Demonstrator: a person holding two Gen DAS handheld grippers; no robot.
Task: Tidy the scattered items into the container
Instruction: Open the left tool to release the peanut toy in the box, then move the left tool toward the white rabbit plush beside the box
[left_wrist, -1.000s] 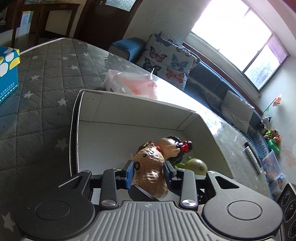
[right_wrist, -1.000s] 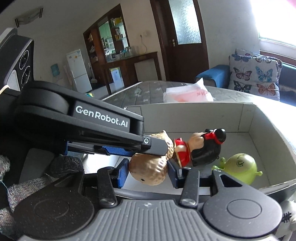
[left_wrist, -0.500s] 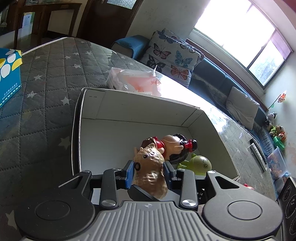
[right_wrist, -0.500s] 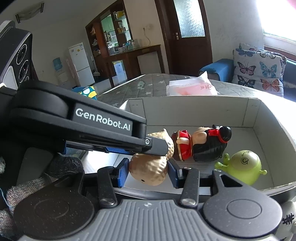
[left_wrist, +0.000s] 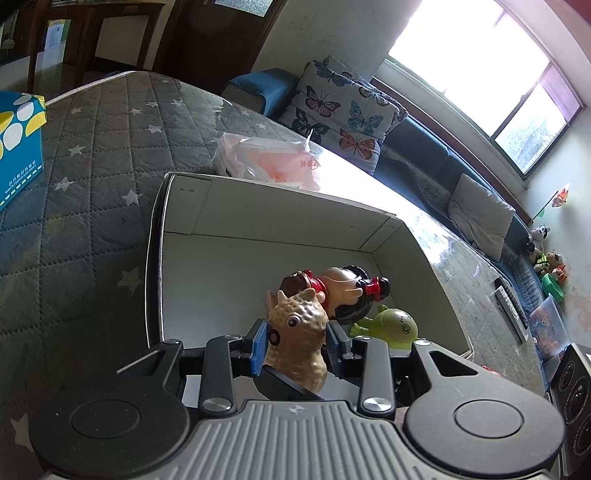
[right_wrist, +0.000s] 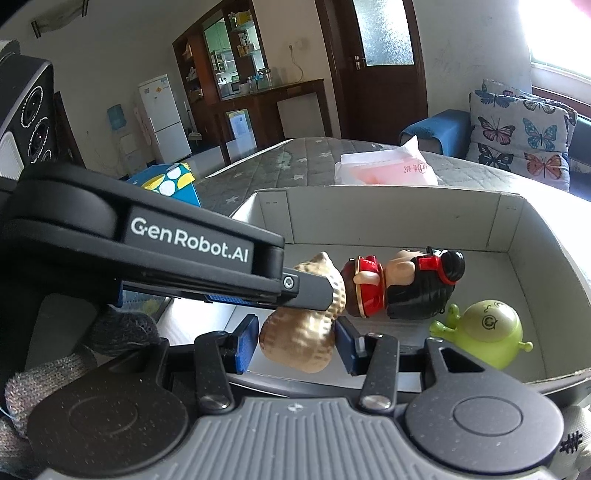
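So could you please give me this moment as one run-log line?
left gripper: shut on tan bumpy animal toy | right gripper: shut on same toy | white cardboard box: doll, green toy inside

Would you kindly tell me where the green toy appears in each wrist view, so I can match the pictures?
Left wrist: green toy low, right of centre, beside the right finger.
Right wrist: green toy at lower right, in the box's near corner.
Shared landmark: the black-haired doll lying just left of it.
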